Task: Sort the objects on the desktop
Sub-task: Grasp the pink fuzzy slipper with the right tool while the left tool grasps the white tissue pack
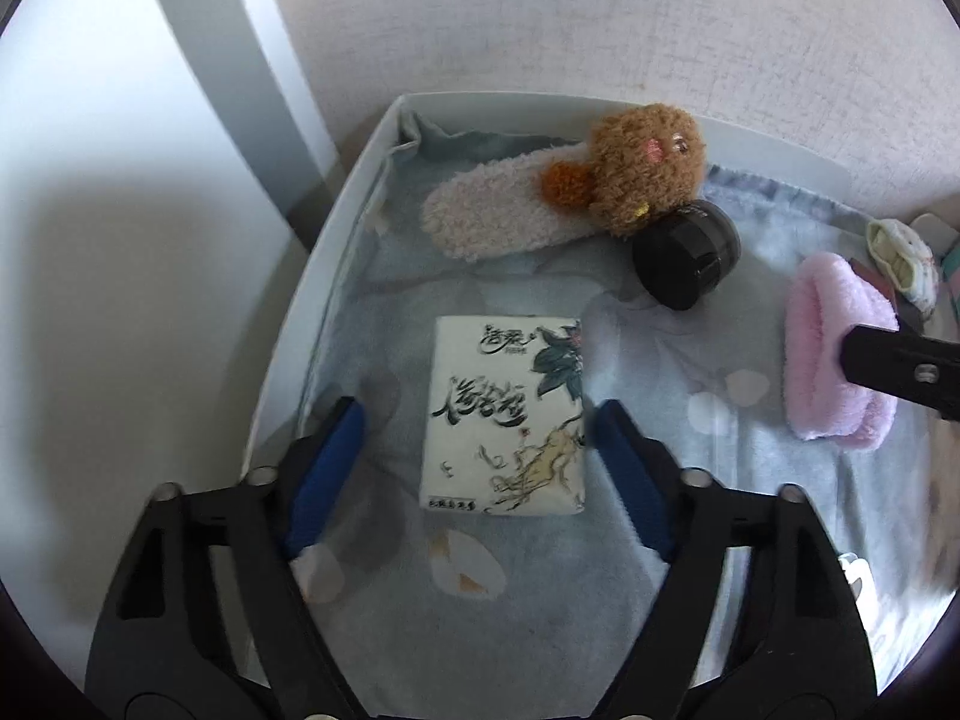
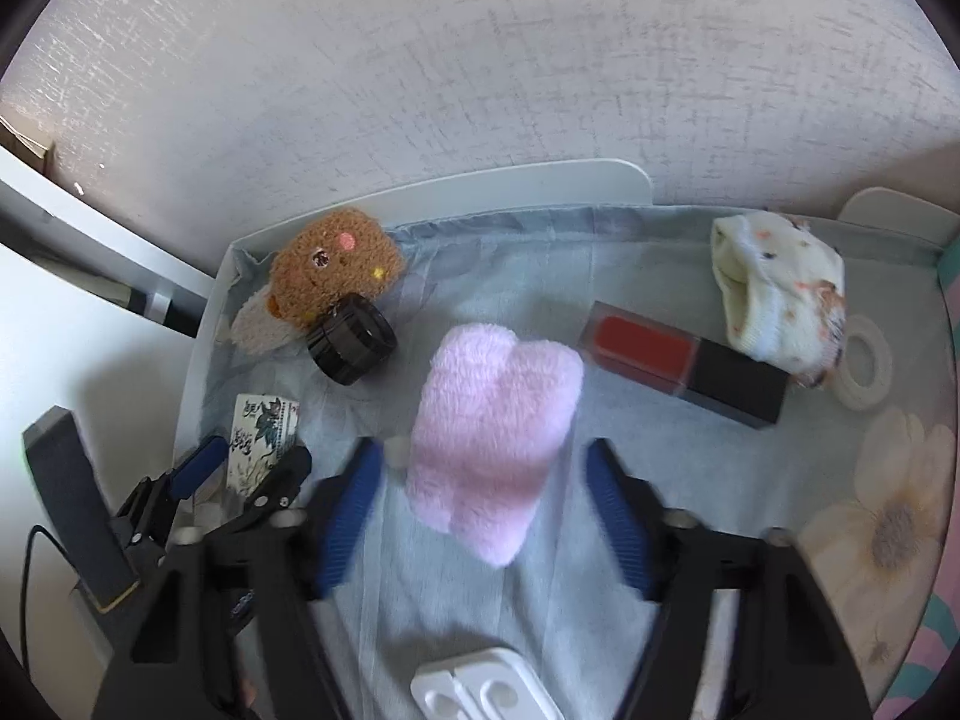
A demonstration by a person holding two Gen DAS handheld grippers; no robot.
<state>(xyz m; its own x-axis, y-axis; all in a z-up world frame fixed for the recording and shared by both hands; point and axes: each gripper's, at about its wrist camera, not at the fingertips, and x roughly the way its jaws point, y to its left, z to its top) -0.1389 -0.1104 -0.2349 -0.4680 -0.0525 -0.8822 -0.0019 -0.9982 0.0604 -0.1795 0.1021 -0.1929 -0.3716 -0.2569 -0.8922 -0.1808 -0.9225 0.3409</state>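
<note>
Left wrist view: tissue pack (image 1: 504, 417) bears black brush calligraphy, unreadable; left tool (image 1: 477, 450) and right tool (image 2: 489, 492) gape wide.

Home bedroom desk, floral cloth (image 2: 516, 276), plush toy (image 1: 645, 165), socks (image 2: 780, 294), lipstick (image 2: 684, 369)

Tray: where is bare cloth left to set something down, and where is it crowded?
Bare cloth lies between the tissue pack and the pink fluffy cloth, and behind that cloth, between the black jar and the lip gloss. The plush toy, jar and fuzzy pad crowd the tray's back-left corner.
</note>
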